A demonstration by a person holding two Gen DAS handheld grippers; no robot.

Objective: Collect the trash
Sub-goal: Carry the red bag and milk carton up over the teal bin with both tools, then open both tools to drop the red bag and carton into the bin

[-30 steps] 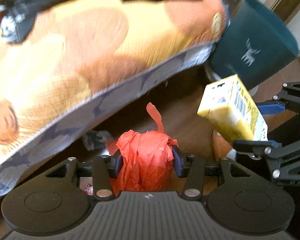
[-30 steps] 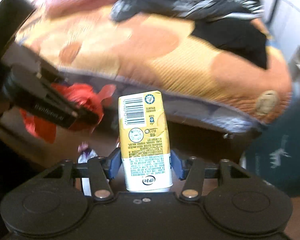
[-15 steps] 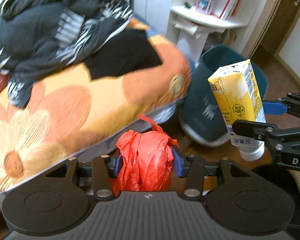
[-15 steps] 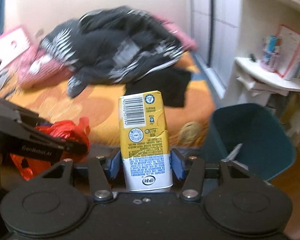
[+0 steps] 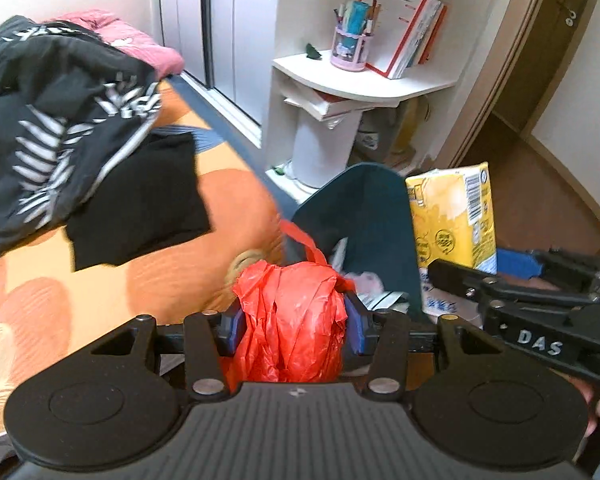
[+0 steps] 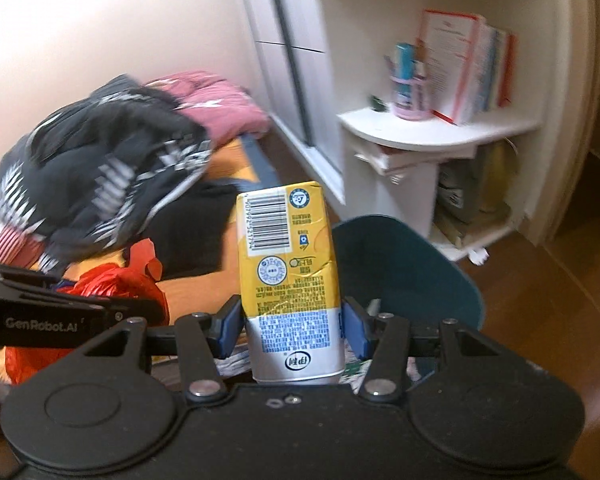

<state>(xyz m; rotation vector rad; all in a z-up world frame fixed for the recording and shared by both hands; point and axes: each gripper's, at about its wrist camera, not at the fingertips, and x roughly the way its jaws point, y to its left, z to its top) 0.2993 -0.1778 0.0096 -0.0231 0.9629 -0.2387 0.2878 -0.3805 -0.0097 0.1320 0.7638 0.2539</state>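
My left gripper (image 5: 292, 330) is shut on a crumpled red plastic bag (image 5: 292, 320), held above the bed's edge beside a dark teal trash bin (image 5: 374, 216). My right gripper (image 6: 294, 330) is shut on a yellow and white milk carton (image 6: 290, 280), held upright over the near rim of the bin (image 6: 412, 264). The carton (image 5: 452, 216) and the right gripper's arm show at the right of the left wrist view. The red bag (image 6: 116, 284) shows at the left of the right wrist view. Some paper scraps lie inside the bin.
A bed with an orange flowered cover (image 5: 100, 280) and piled dark clothes (image 5: 52, 128) fills the left. A white corner shelf (image 5: 364, 80) with books and a pen cup stands behind the bin. Wooden floor (image 6: 548, 300) and a door lie to the right.
Both grippers have risen from low beside the bed to above the bin's mouth, each keeping its hold. The bin's opening and the shelf have come into view.
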